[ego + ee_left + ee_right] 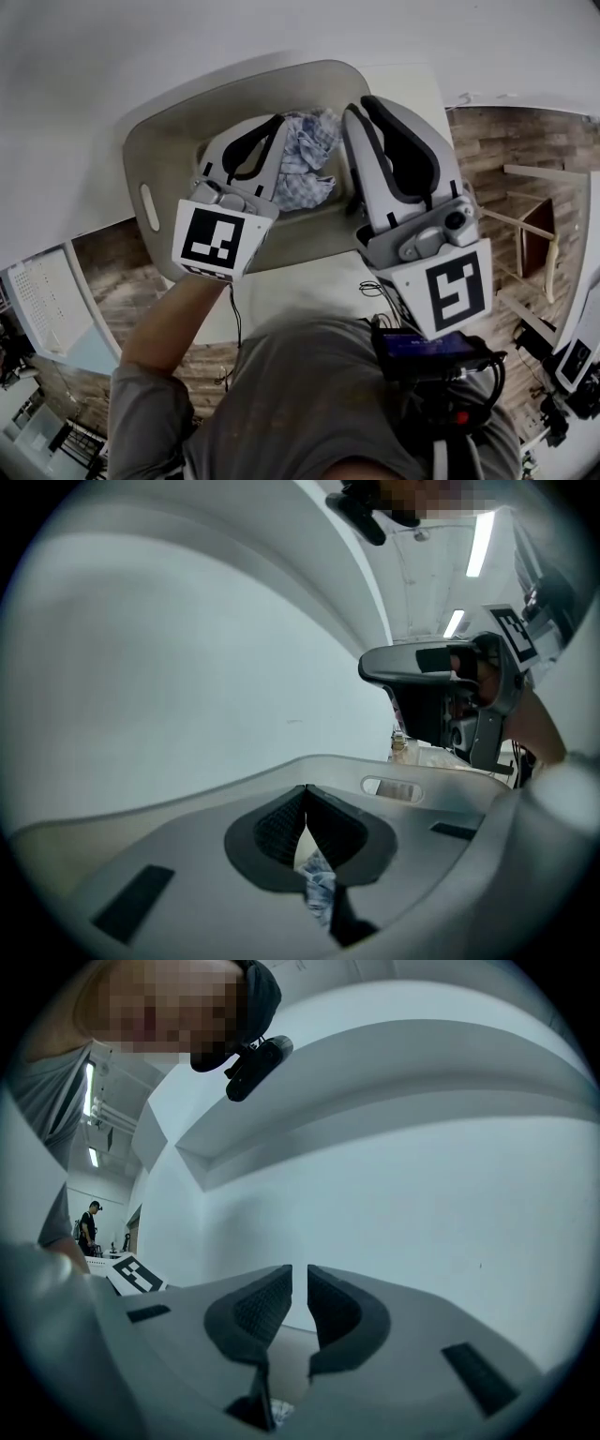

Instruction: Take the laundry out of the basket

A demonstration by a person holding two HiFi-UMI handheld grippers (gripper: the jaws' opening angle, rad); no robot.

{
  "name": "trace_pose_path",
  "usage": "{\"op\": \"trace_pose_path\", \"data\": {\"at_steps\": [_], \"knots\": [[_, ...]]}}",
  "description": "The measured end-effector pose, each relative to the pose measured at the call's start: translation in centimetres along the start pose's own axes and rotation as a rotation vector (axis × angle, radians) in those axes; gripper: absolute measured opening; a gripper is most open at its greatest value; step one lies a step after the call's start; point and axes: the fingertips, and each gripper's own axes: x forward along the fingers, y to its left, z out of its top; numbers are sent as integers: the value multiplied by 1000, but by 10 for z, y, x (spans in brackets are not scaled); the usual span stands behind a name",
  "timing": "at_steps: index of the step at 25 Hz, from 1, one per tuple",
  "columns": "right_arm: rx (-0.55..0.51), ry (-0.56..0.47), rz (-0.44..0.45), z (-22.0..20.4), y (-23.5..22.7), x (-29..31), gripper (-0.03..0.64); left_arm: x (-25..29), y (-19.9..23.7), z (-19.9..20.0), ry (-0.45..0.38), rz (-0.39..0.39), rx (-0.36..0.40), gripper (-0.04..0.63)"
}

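A beige laundry basket (150, 155) stands on a white table. A blue-and-white checked cloth (309, 155) lies crumpled in it. My left gripper (279, 127) hangs over the basket's left half, beside the cloth. In the left gripper view its jaws (306, 794) meet at the tips, and a scrap of the cloth (317, 888) shows below through the gap near their base. My right gripper (361, 103) is over the basket's right side. In the right gripper view its pads (298, 1279) stand a narrow slit apart with only wall behind; the cloth (274, 1417) peeks at the bottom.
The basket's far rim has a handle hole (394, 787). The white table (309, 291) extends toward me, with cables (375, 291) at its near edge. A wooden frame (534, 225) stands on the wood floor to the right. A plain wall rises behind the basket.
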Motion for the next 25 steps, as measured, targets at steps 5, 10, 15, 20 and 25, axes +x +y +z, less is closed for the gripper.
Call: {"op": "trace_pose_path", "data": {"at_steps": [5, 10, 15, 20, 25], "knots": [[20, -4, 0, 2, 3, 8, 55, 5, 6, -34, 118, -23, -166, 8], [9, 13, 4, 0, 5, 10, 55, 1, 8, -61, 225, -10, -259, 11], [12, 30, 13, -8, 7, 11, 55, 3, 12, -84, 286, -7, -370, 113], [29, 16, 21, -6, 10, 12, 58, 7, 5, -100, 346, -38, -439, 181], [26, 13, 19, -3, 6, 9, 58, 17, 8, -112, 396, -11, -496, 244]]}}
